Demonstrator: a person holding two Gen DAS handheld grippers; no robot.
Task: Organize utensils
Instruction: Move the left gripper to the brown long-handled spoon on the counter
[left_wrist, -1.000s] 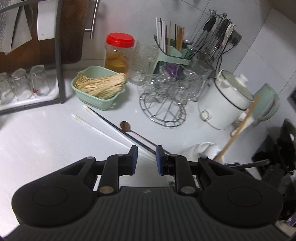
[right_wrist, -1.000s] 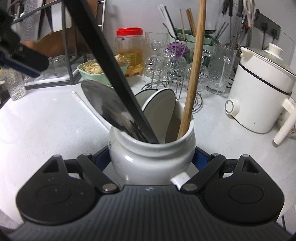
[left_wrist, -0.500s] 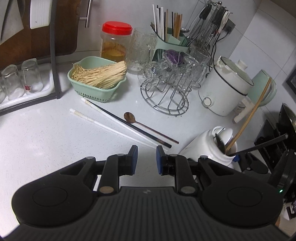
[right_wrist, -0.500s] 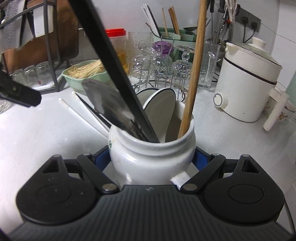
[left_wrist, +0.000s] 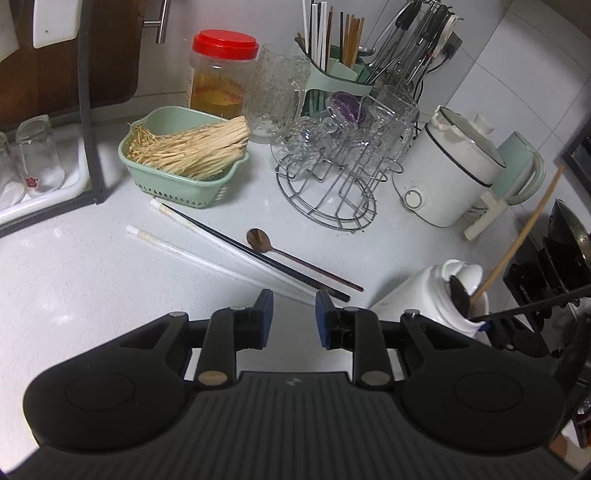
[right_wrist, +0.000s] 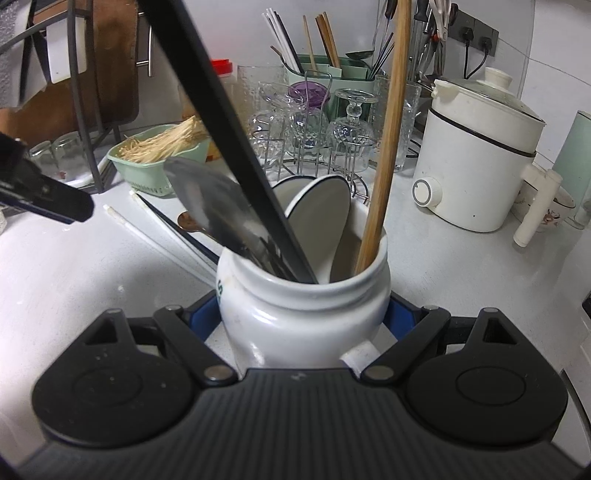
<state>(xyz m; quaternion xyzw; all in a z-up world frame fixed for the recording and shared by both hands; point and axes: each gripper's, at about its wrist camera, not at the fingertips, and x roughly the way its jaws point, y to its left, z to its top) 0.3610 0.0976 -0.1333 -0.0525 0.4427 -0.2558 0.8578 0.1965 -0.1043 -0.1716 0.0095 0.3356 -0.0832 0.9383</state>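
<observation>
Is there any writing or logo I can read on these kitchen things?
Green print on the white jar: mostly hidden, unreadable.
Small white print on the black appliance: too small to read.
Red mark on the drinking glass: too blurred to read.
Nothing else legible.

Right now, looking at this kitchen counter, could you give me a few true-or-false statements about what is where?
1. The right gripper clamps the white ceramic jar. True.
2. The left gripper holds the small brown metal spoon. False: nothing sits between its jaws, which have just been opening; the spoon lies on the white countertop.
3. The long wooden stick stands in the jar. True.
4. The pale green plastic basket is empty. False: it holds a bundle of thin wooden sticks.
5. The black chopstick lies on the countertop. True.
</observation>
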